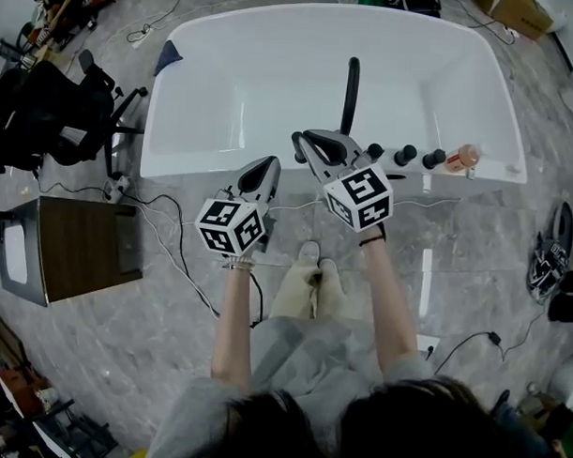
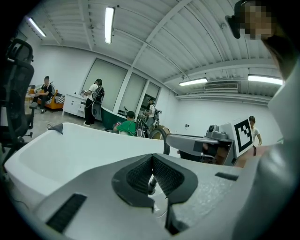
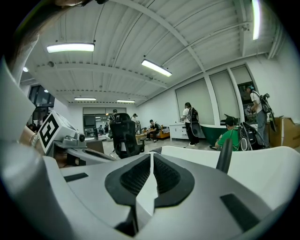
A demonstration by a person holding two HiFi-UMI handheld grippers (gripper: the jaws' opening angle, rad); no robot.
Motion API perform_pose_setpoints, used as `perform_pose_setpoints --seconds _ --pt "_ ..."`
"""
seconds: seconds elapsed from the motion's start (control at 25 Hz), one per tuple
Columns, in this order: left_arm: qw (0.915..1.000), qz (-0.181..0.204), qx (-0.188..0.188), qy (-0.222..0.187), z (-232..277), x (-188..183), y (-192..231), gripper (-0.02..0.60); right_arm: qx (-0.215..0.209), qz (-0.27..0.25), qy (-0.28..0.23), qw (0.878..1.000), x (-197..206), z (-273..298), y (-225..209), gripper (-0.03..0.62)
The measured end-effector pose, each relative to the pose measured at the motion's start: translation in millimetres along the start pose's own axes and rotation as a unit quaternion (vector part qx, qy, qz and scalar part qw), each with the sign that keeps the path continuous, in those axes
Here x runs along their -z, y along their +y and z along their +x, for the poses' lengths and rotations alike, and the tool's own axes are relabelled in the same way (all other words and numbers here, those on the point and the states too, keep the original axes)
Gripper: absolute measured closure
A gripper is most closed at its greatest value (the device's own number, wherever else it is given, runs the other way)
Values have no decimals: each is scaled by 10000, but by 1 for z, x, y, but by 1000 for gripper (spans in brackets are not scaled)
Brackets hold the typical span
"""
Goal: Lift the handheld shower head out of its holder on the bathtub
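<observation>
The white bathtub [image 1: 190, 159] fills the top of the head view. The black handheld shower head [image 1: 349, 92] stands upright in its holder on the near rim, beside three black knobs [image 1: 404, 155]. My right gripper [image 1: 301, 141] is shut and empty, its tips just left of the shower head's base and apart from it. My left gripper [image 1: 269, 166], also shut and empty, is lower and to the left, in front of the tub's near wall. In the right gripper view the shower head [image 3: 225, 156] rises to the right of the shut jaws [image 3: 152, 161]. The left gripper view shows shut pads [image 2: 151, 163] and the shower head [image 2: 166, 143] beyond.
An orange bottle [image 1: 463, 156] lies on the rim at the right. A black office chair [image 1: 56, 112] and a dark wooden cabinet [image 1: 75, 249] stand at the left, with cables [image 1: 173, 243] on the grey floor. Black gear [image 1: 551, 251] lies at the right. People stand far off.
</observation>
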State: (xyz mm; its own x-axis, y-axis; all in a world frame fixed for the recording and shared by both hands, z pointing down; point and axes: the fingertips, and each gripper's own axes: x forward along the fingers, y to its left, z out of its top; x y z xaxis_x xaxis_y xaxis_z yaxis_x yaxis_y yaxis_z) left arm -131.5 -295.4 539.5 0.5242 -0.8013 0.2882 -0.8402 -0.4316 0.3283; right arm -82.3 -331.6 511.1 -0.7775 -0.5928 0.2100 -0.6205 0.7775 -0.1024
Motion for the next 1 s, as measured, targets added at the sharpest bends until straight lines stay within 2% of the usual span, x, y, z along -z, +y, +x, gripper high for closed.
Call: perform_pose_setpoints --seconds 0.2,0.64,1.0 --pt "9999 -46 -10 116 18 17 15 577 -43 -11 210 9998 30 13 -10 584" --pt "9996 -102 35 260 40 32 28 577 -227 429 471 9977 71 37 -20 452" --pt "9987 -220 69 460 53 48 44 577 -261 643 628 9956 100 57 -30 415"
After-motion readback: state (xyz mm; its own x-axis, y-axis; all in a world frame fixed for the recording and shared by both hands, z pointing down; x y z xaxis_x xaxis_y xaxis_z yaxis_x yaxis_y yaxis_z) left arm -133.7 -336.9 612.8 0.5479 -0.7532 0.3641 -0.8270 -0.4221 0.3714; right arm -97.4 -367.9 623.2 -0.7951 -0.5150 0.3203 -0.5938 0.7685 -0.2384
